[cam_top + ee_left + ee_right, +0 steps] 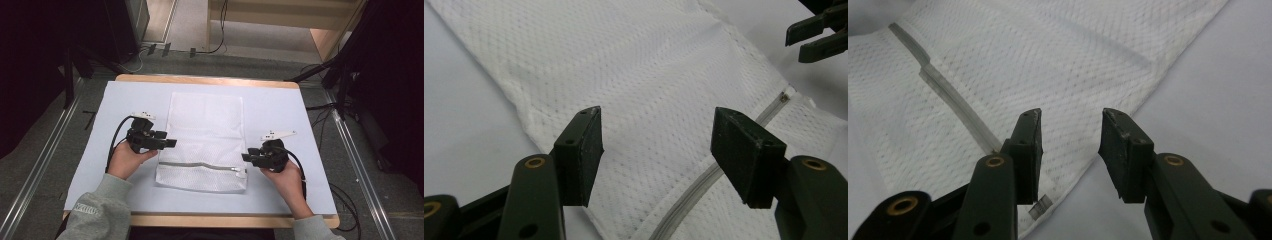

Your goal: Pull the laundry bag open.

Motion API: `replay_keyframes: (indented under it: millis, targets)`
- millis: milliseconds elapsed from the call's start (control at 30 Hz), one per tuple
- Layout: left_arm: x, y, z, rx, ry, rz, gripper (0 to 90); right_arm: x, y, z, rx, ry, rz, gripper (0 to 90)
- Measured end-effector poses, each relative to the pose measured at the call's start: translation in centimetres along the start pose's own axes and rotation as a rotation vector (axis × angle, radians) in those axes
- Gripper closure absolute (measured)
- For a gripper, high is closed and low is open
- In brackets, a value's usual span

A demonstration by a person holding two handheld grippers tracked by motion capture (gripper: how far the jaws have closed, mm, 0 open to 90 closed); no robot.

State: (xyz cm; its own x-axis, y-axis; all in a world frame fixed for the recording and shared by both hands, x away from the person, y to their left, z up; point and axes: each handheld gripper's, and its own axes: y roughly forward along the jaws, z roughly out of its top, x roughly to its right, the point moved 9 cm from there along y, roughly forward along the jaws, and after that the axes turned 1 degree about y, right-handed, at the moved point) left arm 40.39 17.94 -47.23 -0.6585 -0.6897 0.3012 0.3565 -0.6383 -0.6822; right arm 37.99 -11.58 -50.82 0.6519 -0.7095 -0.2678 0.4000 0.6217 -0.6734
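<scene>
A white mesh laundry bag (206, 140) lies flat in the middle of the table, its grey zipper (200, 165) running across near the front edge. My left gripper (172, 143) hovers open at the bag's left edge, and in the left gripper view (656, 145) the mesh and zipper (694, 192) lie between and below its jaws. My right gripper (245, 157) is open at the bag's right edge beside the zipper's end. In the right gripper view (1070, 145) its jaws stand just above the bag's corner, the zipper (955, 102) running off to the left.
A white sheet (300, 130) covers the wooden table (210, 80). Dark stands and cables sit on the floor to the left and right. The other gripper's jaws (819, 37) show at the top right of the left gripper view.
</scene>
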Motion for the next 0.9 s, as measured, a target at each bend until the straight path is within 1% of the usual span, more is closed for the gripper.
replay_keyframes:
  millis: [133, 167, 267, 333, 367, 400, 433, 467, 533, 600, 733, 833, 900]
  targets:
    - [0.5, 0.2, 0.4, 0.01, -0.01, -0.01, 37.3, -0.4, 0.0, -0.7, -0.022, -0.002, 0.008, 66.0]
    - [0.6, 0.3, 0.4, 0.011, -0.004, -0.006, 37.2, -0.5, 0.0, -0.9, -0.028, -0.001, 0.012, 66.3]
    - [1.0, 0.5, 0.5, 0.007, 0.008, -0.012, 37.0, -0.7, 0.1, -1.1, -0.035, 0.0, 0.016, 68.2]
    - [1.3, 0.7, 0.6, 0.007, 0.021, -0.015, 36.9, -0.8, 0.3, -1.4, -0.049, 0.008, 0.021, 72.0]
    - [1.4, 0.8, 0.6, 0.003, 0.028, -0.017, 37.0, -1.0, 0.5, -1.7, -0.065, 0.014, 0.028, 75.6]
    - [1.5, 0.9, 0.6, -0.002, 0.037, -0.016, 37.0, -1.0, 0.5, -1.7, -0.065, 0.014, 0.028, 75.6]
    - [1.6, 1.1, 0.7, 0.0, 0.04, -0.016, 37.0, -1.1, 0.7, -1.8, -0.076, 0.01, 0.03, 80.4]
    - [1.8, 1.2, 0.7, -0.007, 0.049, -0.02, 37.0, -1.1, 0.7, -1.8, -0.076, 0.01, 0.03, 80.4]
    - [2.0, 1.5, 0.7, -0.014, 0.06, -0.023, 37.1, -1.3, 0.8, -2.0, -0.085, 0.01, 0.042, 85.8]
    - [2.3, 1.8, 0.7, -0.02, 0.073, -0.028, 37.3, -1.4, 0.9, -2.2, -0.103, 0.016, 0.046, 89.3]
    - [2.8, 2.2, 0.6, -0.034, 0.095, -0.035, 37.6, -1.5, 1.2, -2.6, -0.132, 0.023, 0.055, 90.0]
    - [3.3, 2.6, 0.6, -0.04, 0.092, -0.052, 37.4, -1.8, 1.5, -2.8, -0.143, 0.019, 0.068, 90.0]
    - [3.3, 2.6, 0.6, -0.041, 0.095, -0.049, 37.5, -1.9, 1.6, -2.8, -0.145, 0.013, 0.071, 90.0]
